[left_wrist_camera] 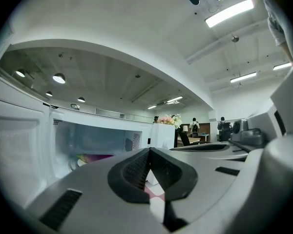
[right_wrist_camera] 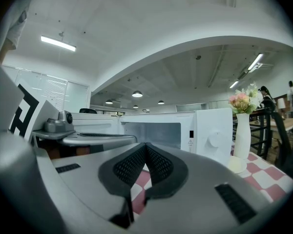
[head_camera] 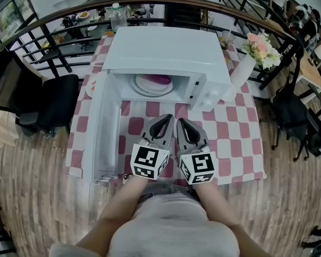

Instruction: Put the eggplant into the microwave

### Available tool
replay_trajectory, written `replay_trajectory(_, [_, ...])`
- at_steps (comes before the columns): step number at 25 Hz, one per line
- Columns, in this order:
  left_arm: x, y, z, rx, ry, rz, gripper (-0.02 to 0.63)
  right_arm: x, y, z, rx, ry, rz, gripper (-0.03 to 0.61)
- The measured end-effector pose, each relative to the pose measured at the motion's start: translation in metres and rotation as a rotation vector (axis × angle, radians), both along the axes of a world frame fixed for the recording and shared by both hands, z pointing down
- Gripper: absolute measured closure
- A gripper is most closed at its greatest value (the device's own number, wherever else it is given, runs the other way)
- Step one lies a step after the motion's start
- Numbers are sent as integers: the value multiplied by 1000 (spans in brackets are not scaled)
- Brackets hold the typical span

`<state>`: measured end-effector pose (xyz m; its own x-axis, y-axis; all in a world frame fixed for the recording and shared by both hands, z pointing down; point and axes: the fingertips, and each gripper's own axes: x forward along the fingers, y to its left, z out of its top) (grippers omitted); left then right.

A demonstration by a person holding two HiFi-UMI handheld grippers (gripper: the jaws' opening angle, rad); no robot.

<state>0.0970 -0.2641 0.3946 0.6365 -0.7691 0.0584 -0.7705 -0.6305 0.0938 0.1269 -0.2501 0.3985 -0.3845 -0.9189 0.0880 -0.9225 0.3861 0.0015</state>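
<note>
Lying on the plate (head_camera: 143, 88) inside the open microwave (head_camera: 166, 47), what looks like the purple eggplant (head_camera: 159, 80) sits straight ahead of both grippers, its long axis seemingly across the opening. The left gripper (head_camera: 166, 121) and right gripper (head_camera: 184, 125) hover side by side above the surface (head_camera: 235, 138), about equally near, fingers pressed together and holding nothing. No writing is legible.

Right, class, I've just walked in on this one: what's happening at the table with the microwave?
A person holds the left hand-held gripper and the right hand-held gripper side by side in front of the microwave. Both are shut and empty. The microwave's door stands open to the left, and the purple eggplant already lies on a plate inside. The door is not yet closed.
</note>
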Motion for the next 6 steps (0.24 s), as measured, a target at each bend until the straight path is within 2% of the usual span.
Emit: replay_trajectory(6, [0,2,-5,8,1,-5,611,2,1,0,-5,15,7,554])
